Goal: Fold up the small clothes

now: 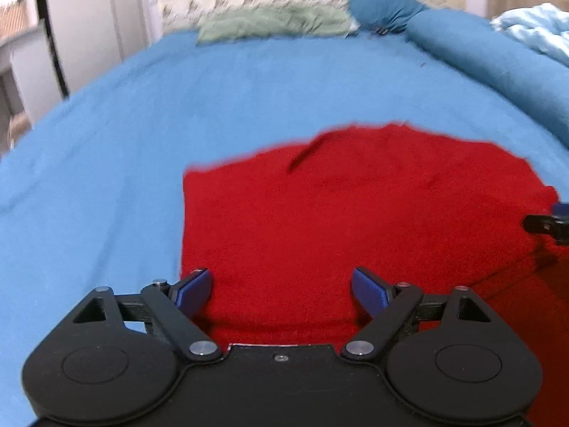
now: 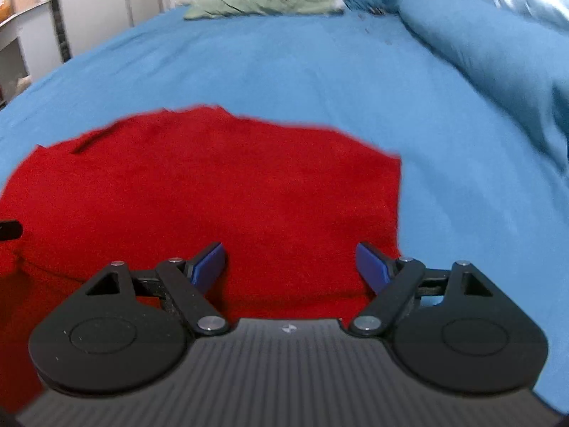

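A red knitted garment (image 1: 338,206) lies flat on the blue bedsheet (image 1: 142,114), folded into a rough rectangle. My left gripper (image 1: 282,290) is open and empty, hovering over the garment's near left part. The right gripper's tip (image 1: 549,226) shows at the right edge of the left wrist view. In the right wrist view the red garment (image 2: 213,192) fills the centre left on the blue bedsheet (image 2: 355,71). My right gripper (image 2: 291,265) is open and empty over the garment's near right part. The left gripper's tip (image 2: 10,229) shows at that view's left edge.
A green cloth (image 1: 274,23) lies at the far edge of the bed, also in the right wrist view (image 2: 263,0). A dark blue pillow (image 1: 462,46) and a pale blue blanket (image 1: 533,32) lie at the right. White cupboards (image 1: 81,25) stand at the left.
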### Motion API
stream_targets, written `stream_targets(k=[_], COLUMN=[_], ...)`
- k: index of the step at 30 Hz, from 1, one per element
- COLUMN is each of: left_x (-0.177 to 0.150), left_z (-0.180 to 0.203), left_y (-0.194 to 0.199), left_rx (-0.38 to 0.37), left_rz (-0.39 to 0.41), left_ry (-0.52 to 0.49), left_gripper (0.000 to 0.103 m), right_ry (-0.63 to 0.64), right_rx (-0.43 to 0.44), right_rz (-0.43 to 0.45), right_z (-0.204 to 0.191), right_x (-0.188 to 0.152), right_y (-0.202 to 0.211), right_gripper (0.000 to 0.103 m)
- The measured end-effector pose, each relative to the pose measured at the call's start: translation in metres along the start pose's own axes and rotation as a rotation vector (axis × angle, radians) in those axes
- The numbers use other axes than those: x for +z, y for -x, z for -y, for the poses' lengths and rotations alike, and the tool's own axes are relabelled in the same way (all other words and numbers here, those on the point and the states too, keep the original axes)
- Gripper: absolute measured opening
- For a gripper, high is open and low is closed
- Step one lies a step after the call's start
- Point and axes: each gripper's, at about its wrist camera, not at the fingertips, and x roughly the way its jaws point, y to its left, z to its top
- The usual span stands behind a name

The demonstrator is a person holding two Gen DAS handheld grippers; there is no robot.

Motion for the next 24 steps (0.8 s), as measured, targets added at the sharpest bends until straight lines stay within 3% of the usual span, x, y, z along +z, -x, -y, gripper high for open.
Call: stream_targets(k=[7,13,18,24], left_x=[-0.021,-0.022,-0.017,-0.026], left_z=[0.004,0.004,0.002,-0.001], left_y=[-0.004,0.012,0.094,0.224], left_rx=[0.005,0.035,0.061,0.001], left_rz=[0.082,0.132,0.246,0.263], left_ry=[0.024,0.067,0.127,0.189], left_gripper=[0.091,0.089,0.088,0.092], right_ry=[-0.019,-0.019,-0.041,-0.04], right_rx=[0.047,0.058,0.053,0.037], right_rz=[0.123,0.149,0.289,0.326], right_z=[0.012,0.014,0.022,0.031], right_x=[-0.028,-0.024,-0.027,-0.045], right_y=[0.005,0.015,0.109,0.246], right_gripper=[0.097,0.097,0.097,0.103])
